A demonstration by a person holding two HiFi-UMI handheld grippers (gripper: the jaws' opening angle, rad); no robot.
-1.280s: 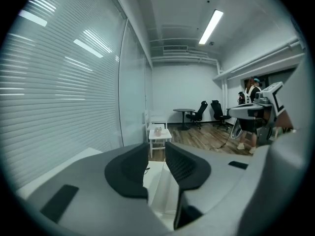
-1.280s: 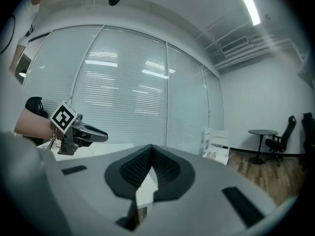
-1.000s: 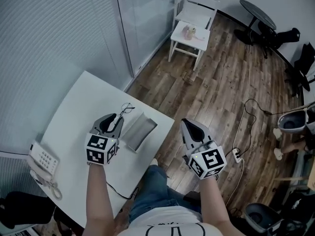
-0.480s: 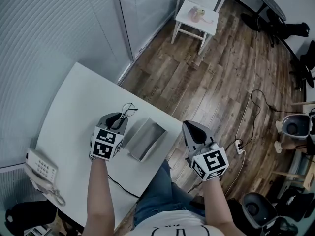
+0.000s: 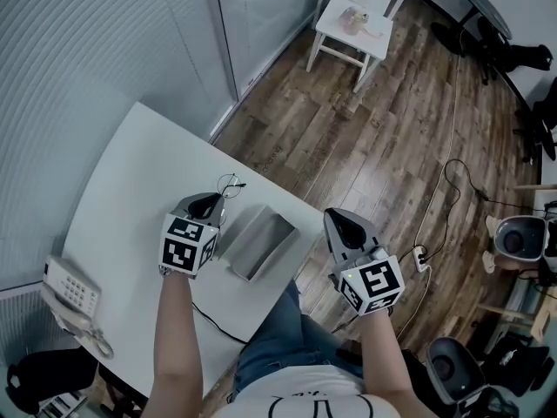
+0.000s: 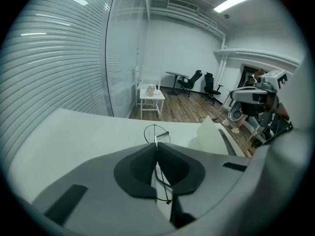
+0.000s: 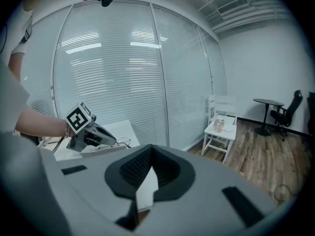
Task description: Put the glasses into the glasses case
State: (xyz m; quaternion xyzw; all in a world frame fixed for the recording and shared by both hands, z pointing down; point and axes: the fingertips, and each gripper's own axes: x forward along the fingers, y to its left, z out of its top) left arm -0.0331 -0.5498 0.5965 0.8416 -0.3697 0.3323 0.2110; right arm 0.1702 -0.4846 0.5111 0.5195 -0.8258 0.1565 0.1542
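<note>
No legible words or digits anywhere (phone (image 5: 71, 287) keys too small)

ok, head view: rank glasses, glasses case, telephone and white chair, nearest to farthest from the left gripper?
1. glasses: held in the shut jaws of the left gripper.
2. glasses case: open, just right of that gripper on the table.
3. telephone: at the table's near-left corner.
4. white chair: on the floor, far top right.

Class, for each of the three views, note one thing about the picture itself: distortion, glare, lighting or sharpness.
Head view: even, soft light, table edges bowed by the wide lens. Left gripper view: round black vignette, ceiling lamp blown out, glasses sharp. Right gripper view: blinds curve, lamp reflections streak them.
</note>
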